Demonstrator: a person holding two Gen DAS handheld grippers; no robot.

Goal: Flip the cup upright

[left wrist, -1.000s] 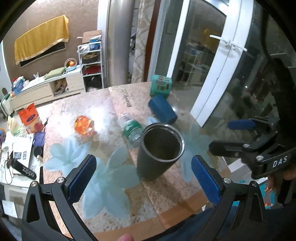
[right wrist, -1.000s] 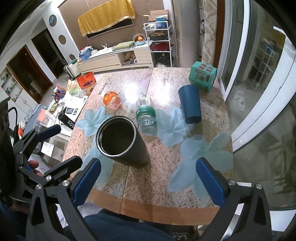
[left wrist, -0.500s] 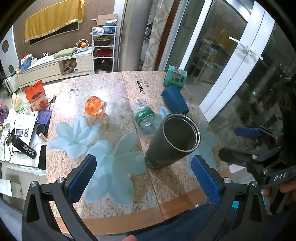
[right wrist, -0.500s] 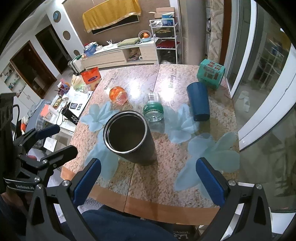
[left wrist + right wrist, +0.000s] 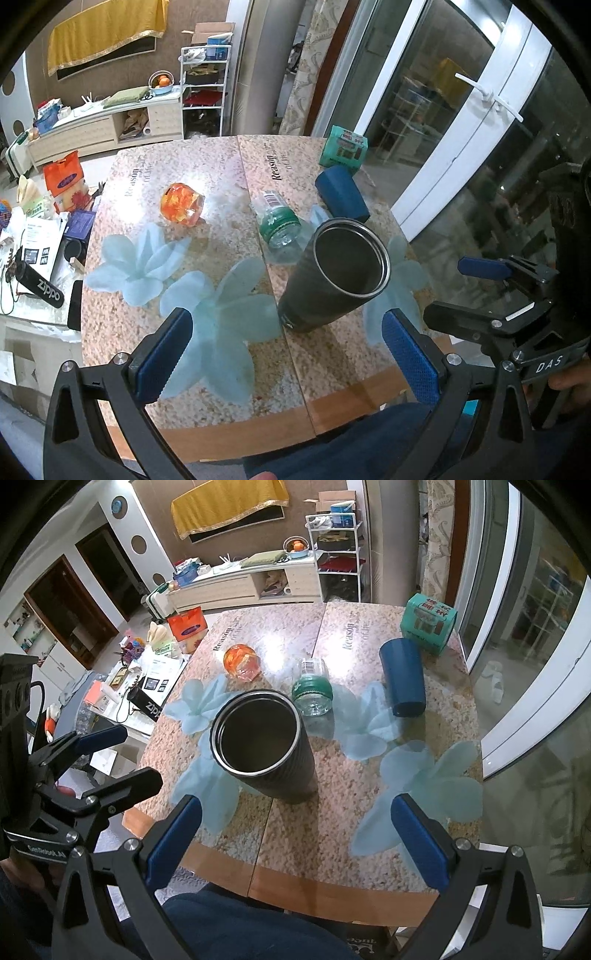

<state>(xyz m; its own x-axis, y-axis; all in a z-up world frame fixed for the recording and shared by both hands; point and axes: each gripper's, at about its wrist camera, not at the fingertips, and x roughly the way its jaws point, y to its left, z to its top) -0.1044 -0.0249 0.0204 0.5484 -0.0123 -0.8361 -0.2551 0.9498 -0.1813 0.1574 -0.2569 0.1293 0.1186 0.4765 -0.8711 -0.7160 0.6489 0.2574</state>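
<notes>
My left gripper [image 5: 288, 354] and right gripper [image 5: 295, 838] are both spread wide, holding nothing; the cup [image 5: 262, 746] stands upright on the table [image 5: 332, 853] just beyond their tips

Both wrist views look down over the table [image 5: 229, 229] (shared) from its near edge.

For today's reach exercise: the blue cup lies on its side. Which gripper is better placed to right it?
Right, probably. The blue cup lies toward the right gripper side; the upright dark tumbler partly blocks the left gripper. Both are open.
</notes>
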